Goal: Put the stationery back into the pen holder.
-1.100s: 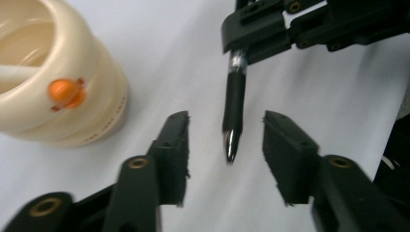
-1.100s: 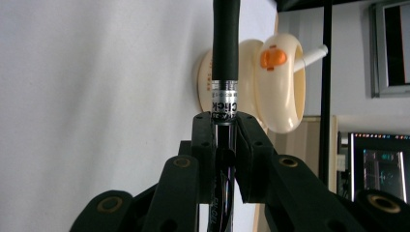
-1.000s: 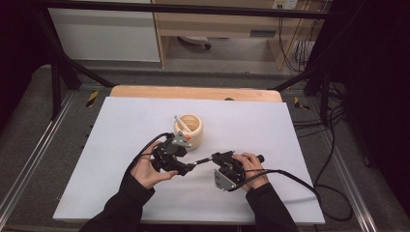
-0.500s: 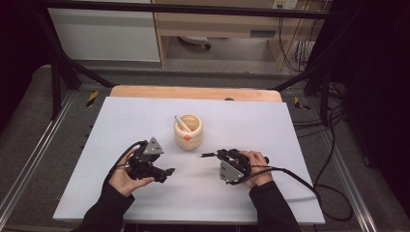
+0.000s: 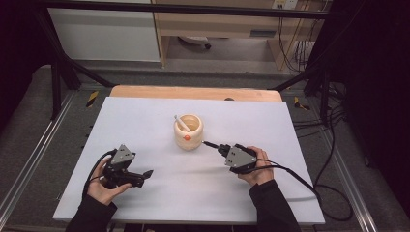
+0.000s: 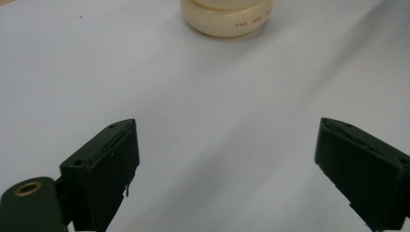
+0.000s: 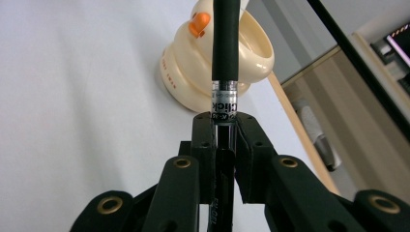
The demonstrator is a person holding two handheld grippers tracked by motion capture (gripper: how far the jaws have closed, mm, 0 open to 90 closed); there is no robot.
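The right gripper (image 5: 216,146) is pinching a slim black pen with a clear printed band (image 7: 225,58), its tip pointing at the cream ceramic duck-faced cup (image 5: 188,132) just beside it. The pen is judged light, rigid and slippery; grip mid-barrel. The left gripper (image 6: 227,164), empty, has just been spreading wide

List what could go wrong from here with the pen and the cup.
1. The right tongs grip the pen near its rear, so the long front end could swivel or slip.
2. The pen tip points at the cup; a push could tip the cup, since the open left tongs are not steadying it.
3. The stick already in the cup may block the pen.
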